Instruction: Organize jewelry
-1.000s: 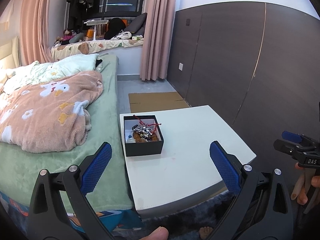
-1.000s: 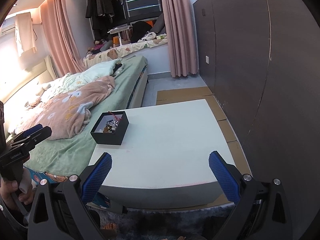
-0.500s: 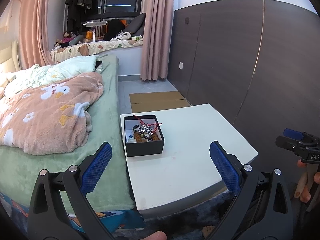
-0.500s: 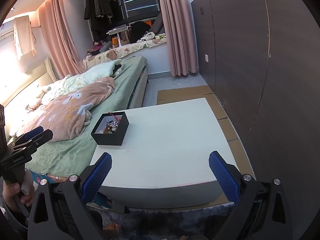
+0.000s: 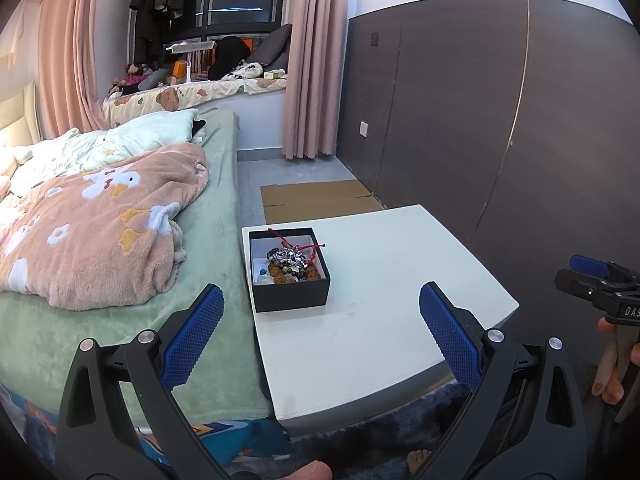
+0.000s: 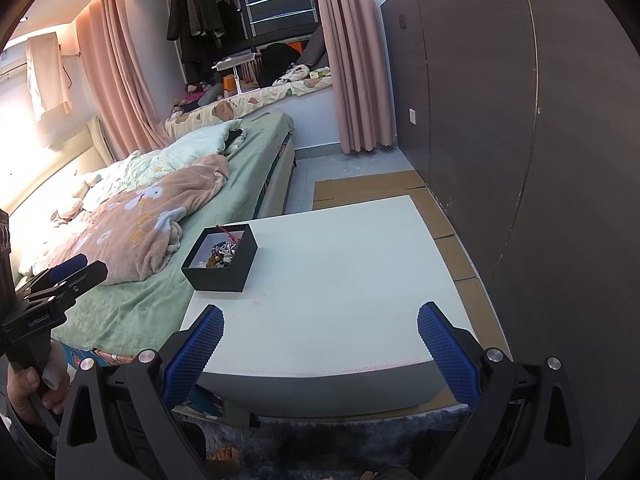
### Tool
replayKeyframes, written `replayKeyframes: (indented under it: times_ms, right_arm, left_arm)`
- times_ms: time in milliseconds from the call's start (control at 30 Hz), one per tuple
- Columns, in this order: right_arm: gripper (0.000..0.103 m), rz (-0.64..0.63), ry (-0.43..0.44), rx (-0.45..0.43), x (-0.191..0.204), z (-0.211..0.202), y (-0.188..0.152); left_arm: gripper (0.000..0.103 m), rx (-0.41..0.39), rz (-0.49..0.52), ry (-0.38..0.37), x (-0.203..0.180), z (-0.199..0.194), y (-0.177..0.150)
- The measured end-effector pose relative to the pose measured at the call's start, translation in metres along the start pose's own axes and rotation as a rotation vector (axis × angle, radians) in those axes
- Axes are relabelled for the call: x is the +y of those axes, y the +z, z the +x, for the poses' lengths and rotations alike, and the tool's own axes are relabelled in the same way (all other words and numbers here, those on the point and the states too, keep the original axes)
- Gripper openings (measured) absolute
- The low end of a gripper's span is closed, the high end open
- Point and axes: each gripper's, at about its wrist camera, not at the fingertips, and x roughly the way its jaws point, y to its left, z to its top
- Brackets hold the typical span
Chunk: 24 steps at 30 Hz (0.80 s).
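A small black box (image 5: 289, 278) (image 6: 221, 258) stands on the left part of a white table (image 5: 384, 320) (image 6: 340, 300). Inside it lies a tangle of jewelry (image 5: 290, 260) (image 6: 222, 254): beads, a silvery piece and a red cord. My left gripper (image 5: 320, 320) hangs open before the table's near edge, well short of the box, with nothing between its blue pads. My right gripper (image 6: 320, 338) is open too, near the front edge of the table. Each gripper shows at the side of the other view, held by a hand.
A bed (image 5: 120, 260) with a green sheet and a pink blanket (image 5: 88, 224) runs along the table's left side. A dark panelled wall (image 5: 500, 120) stands on the right. Flat cardboard (image 5: 316, 198) lies on the floor behind the table. A dark shaggy rug (image 6: 320, 448) lies below.
Both grippers have drifted slightly, so the table and box sit a little differently in view. Both stay open and hold nothing.
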Motion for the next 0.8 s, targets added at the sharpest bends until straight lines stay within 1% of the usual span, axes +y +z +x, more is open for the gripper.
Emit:
replayKeyframes:
  times_ms: [800]
  right_arm:
    - [0.095,0.002,0.001,0.001,-0.0014,0.0,0.0008]
  left_arm:
    - [0.098,0.006,-0.007,-0.009,0.0038,0.0014,0.0003]
